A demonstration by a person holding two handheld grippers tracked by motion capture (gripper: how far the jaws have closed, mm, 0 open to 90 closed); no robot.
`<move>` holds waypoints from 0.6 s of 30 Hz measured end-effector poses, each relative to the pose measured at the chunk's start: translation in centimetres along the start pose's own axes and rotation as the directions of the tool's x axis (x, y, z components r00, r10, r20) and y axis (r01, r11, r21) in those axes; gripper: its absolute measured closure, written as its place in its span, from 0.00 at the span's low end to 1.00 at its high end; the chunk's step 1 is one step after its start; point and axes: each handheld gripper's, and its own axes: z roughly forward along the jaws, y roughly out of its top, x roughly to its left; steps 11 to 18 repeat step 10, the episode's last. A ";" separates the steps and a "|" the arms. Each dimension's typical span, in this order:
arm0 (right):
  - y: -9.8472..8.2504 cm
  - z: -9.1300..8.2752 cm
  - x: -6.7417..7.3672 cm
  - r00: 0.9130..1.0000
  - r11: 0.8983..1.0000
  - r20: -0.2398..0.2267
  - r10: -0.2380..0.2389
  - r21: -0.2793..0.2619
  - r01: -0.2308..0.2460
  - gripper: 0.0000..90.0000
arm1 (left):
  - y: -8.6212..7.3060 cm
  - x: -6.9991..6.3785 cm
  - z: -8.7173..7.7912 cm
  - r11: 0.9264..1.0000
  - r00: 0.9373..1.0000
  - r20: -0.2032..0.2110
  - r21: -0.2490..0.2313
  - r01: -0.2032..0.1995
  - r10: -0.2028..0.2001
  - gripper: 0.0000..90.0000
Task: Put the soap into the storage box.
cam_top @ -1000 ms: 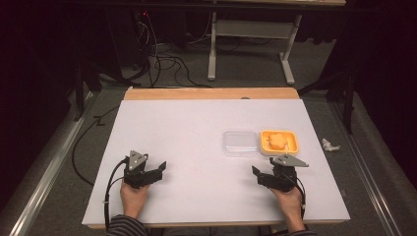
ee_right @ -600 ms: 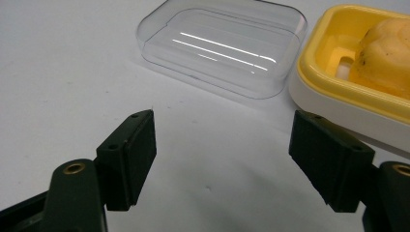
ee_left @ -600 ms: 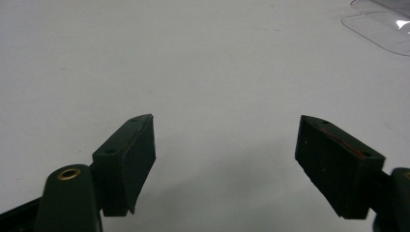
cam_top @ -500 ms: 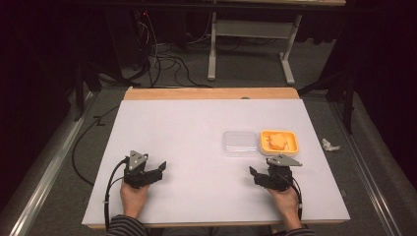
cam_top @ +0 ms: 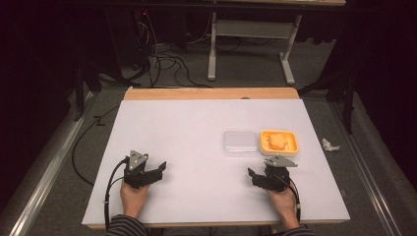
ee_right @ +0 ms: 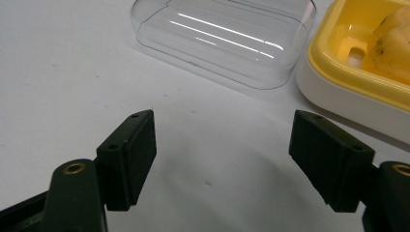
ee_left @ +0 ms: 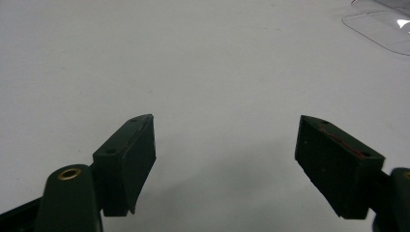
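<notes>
A clear plastic lid [cam_top: 239,142] lies on the white table [cam_top: 196,128], with a yellow dish [cam_top: 279,141] holding an orange-yellow piece right beside it. My right gripper [cam_top: 252,174] rests on the table just in front of them in a person's hand. It is open, its jaws have just been opening a little, and nothing is between them. The right gripper view puts its jaws [ee_right: 222,115] short of the lid [ee_right: 227,34] and the dish [ee_right: 348,72]. My left gripper [cam_top: 160,169] sits at the front left, open and empty [ee_left: 225,121], with the lid's edge [ee_left: 382,29] far off.
A wooden strip [cam_top: 211,93] borders the table's far edge. Cables [cam_top: 162,64] and a desk frame [cam_top: 246,44] stand on the floor behind. A crumpled white scrap [cam_top: 329,144] lies on the floor to the right of the table.
The right gripper has edged a little to the left and its jaws stand slightly narrower than a second ago. The left gripper has stayed put.
</notes>
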 end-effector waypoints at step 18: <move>-0.1 0.1 0.1 1.000 1.000 0.012 -0.009 -0.001 0.009 0.28 | 0.0 0.1 0.0 1.000 1.000 -0.004 0.005 -0.002 0.002 0.26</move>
